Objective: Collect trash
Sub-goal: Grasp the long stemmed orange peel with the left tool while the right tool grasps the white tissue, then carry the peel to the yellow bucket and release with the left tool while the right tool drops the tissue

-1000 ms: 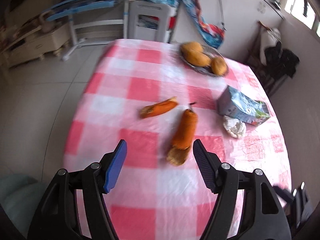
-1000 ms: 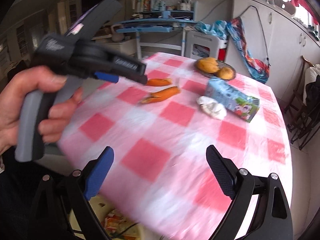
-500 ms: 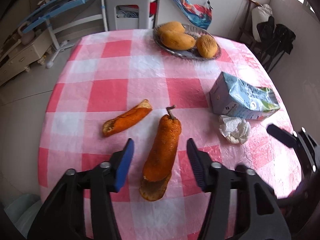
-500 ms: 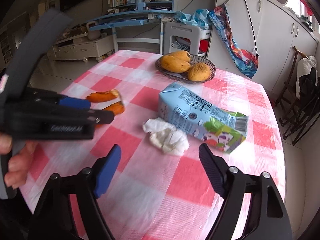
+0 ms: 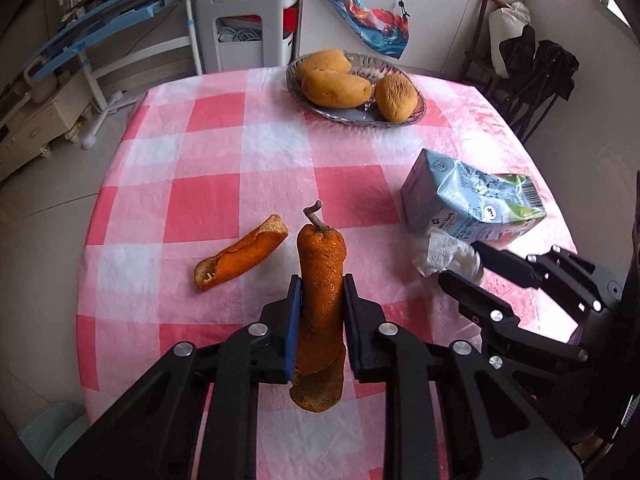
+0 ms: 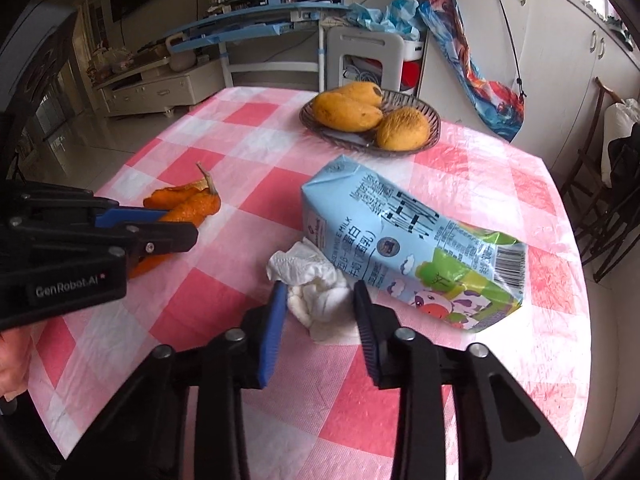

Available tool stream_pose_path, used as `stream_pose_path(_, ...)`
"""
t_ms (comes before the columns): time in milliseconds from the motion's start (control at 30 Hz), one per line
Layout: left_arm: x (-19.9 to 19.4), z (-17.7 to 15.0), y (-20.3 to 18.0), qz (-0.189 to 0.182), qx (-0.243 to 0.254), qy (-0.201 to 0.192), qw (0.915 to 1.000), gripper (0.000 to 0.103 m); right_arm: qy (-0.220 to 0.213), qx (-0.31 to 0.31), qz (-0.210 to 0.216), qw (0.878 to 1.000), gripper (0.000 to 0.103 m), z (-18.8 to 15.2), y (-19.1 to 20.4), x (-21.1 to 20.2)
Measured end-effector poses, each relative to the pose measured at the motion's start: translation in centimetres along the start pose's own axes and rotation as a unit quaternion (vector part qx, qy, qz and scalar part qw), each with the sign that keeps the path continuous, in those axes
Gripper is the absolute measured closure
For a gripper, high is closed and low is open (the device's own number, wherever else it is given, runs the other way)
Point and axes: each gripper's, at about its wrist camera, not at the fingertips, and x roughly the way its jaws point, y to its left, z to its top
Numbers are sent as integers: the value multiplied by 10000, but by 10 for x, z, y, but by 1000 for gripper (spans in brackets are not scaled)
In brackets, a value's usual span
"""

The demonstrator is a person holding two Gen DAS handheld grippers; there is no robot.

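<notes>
My left gripper point(image 5: 320, 292) is shut on a long orange peel with a stem point(image 5: 320, 276) on the pink checked table point(image 5: 208, 152). A second, smaller peel point(image 5: 240, 252) lies just to its left. My right gripper point(image 6: 320, 292) has its jaws closed in around a crumpled white tissue point(image 6: 316, 284), touching or nearly touching it. A light blue milk carton point(image 6: 408, 240) lies on its side right behind the tissue. In the left wrist view the right gripper point(image 5: 460, 264) sits at the tissue point(image 5: 444, 252) beside the carton point(image 5: 468, 200).
A glass dish point(image 5: 416, 114) with three yellow fruits stands at the far side of the table. A white chair point(image 5: 244, 28) and a blue desk point(image 6: 256, 28) are beyond it. Dark folding chairs point(image 6: 612, 200) stand to the right.
My left gripper moved forward and shut on the long peel. My right gripper moved in to the tissue and its jaws narrowed around it.
</notes>
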Motion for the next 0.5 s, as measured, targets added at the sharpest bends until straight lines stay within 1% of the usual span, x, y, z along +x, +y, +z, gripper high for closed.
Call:
stream_pose_path(133, -5, -2, 4, 8, -58, -32, 10000, 84, -54, -49, 69, 9999, 80, -3, 3, -8)
stream_pose_path(200, -11, -4, 9, -21, -147, -77, 9999, 84, -74, -69, 143, 9998, 85, -7, 7, -15)
stream_pose_path(367, -23, -11, 21, -179, -414, -150, 9989, 84, -173, -161, 309, 9992, 89, -12, 21, -32)
stream_pose_path(467, -31, -18, 27, -282, -573, -187, 9978, 84, -225, -153, 510, 9983, 89, -16, 27, -43)
stream_pose_path(500, -33, -19, 27, -296, -597, -201, 9976, 84, -244, -119, 644, 9976, 89, -19, 30, -49)
